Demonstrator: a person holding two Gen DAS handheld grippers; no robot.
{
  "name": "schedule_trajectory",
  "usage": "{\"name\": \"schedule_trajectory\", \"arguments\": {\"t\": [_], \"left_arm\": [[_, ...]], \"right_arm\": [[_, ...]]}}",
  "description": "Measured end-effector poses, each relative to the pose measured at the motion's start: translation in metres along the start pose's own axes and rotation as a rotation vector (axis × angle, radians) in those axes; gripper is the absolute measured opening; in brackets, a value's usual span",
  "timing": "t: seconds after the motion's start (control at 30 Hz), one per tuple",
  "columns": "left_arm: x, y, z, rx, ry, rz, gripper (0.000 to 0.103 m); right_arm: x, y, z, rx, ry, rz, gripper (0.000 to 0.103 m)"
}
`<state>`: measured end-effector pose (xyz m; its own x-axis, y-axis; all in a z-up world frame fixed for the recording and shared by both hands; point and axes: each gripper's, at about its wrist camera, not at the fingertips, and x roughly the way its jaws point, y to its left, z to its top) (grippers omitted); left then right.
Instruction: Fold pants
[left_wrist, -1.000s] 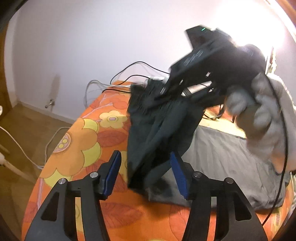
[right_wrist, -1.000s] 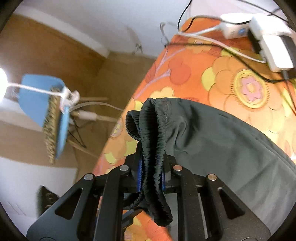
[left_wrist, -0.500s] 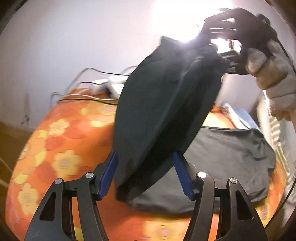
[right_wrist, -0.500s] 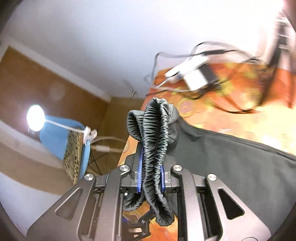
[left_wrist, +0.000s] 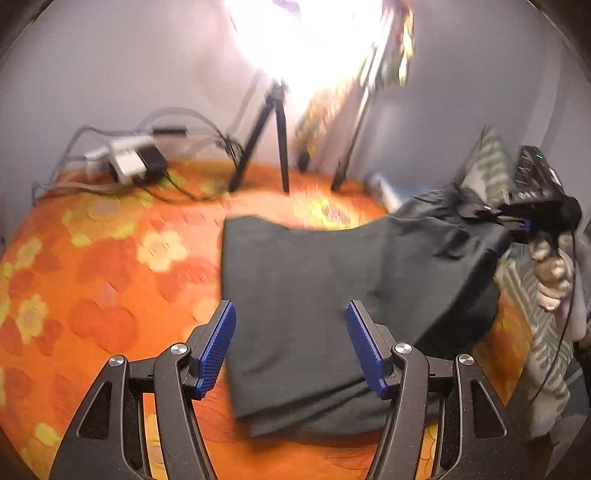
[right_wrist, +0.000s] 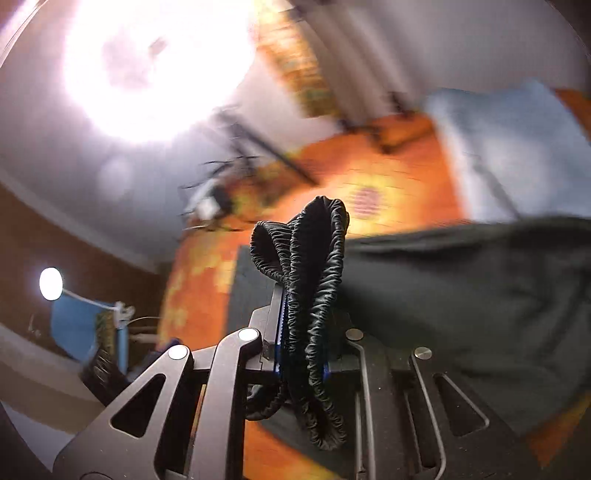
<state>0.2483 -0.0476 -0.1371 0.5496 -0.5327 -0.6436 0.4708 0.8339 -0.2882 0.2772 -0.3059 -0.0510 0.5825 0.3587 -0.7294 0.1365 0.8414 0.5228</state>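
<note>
Dark grey pants lie folded over on the orange flowered bedspread. My left gripper is open just above their near edge, and its blue pads do not touch the cloth. At the far right, my right gripper holds the other end of the pants slightly off the bed. In the right wrist view, the right gripper is shut on the bunched elastic waistband. From there the pants spread out to the right.
A power strip with cables lies at the bed's far left, and black tripod legs stand behind under a glaring lamp. A striped cushion and a hand in a fleecy sleeve are at the right. A blue chair stands on the floor.
The right gripper has swung the waistband from the left, up and over to the right. The pants that hung in front of my left gripper now lie across the bed. The left gripper's view has turned right.
</note>
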Motion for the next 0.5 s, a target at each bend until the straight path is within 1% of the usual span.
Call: {"name": "schedule_trajectory", "arguments": {"t": [0.07, 0.17, 0.23, 0.33, 0.5], "left_arm": [[0.016, -0.009, -0.005, 0.003, 0.043, 0.002, 0.062], [0.035, -0.03, -0.013, 0.057, 0.083, 0.035, 0.062], [0.043, -0.04, -0.018, 0.085, 0.104, 0.046, 0.062], [0.051, -0.05, -0.022, 0.115, 0.126, 0.063, 0.062], [0.061, -0.061, -0.026, 0.141, 0.163, 0.082, 0.062]], "right_arm": [[-0.01, -0.039, -0.008, 0.038, -0.01, -0.038, 0.015], [-0.018, -0.085, -0.016, 0.102, -0.024, -0.041, 0.015], [-0.022, -0.105, -0.017, 0.12, -0.027, -0.033, 0.015], [-0.031, -0.124, -0.011, 0.113, -0.04, -0.018, 0.015], [-0.044, -0.164, -0.004, 0.171, -0.061, 0.045, 0.015]]}}
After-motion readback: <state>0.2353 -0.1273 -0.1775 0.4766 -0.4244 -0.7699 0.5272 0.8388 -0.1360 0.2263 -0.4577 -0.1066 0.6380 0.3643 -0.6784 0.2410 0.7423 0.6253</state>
